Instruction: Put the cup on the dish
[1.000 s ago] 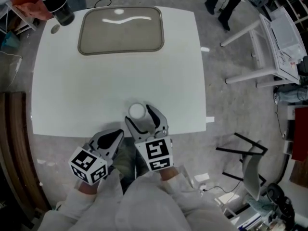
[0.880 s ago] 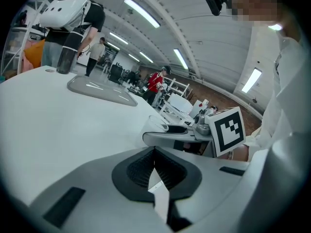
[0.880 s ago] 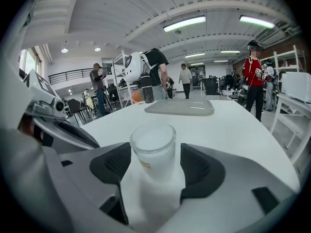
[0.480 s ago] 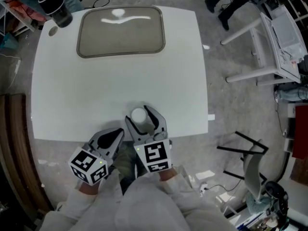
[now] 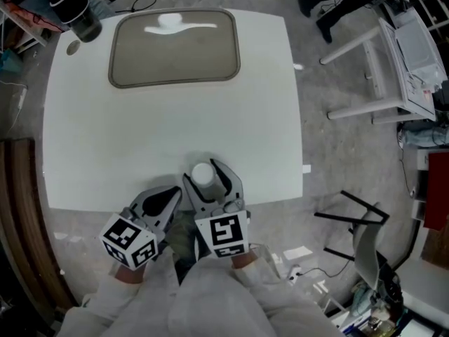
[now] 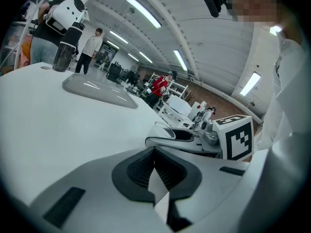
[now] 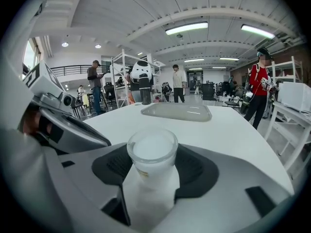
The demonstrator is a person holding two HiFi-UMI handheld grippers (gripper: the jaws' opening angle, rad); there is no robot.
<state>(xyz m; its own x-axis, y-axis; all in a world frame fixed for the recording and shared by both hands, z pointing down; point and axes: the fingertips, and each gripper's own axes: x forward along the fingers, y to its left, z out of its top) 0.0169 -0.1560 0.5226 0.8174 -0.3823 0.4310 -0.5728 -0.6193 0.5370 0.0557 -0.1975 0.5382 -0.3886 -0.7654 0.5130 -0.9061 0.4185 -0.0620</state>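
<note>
R gripper (image 5: 205, 168) had just been closed on the cup (image 7: 152, 154), pads pinching it, near table (image 5: 140, 132) edge — grasp step; lift & carry to far dish (image 5: 175, 46) were called for.

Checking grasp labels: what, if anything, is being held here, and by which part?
The right gripper's jaws, just closing, appear to clamp the cup by its sides, below the rim; the left gripper holds nothing.

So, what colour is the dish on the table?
The dish is a translucent grey-beige, which shows best in the head view.
</note>
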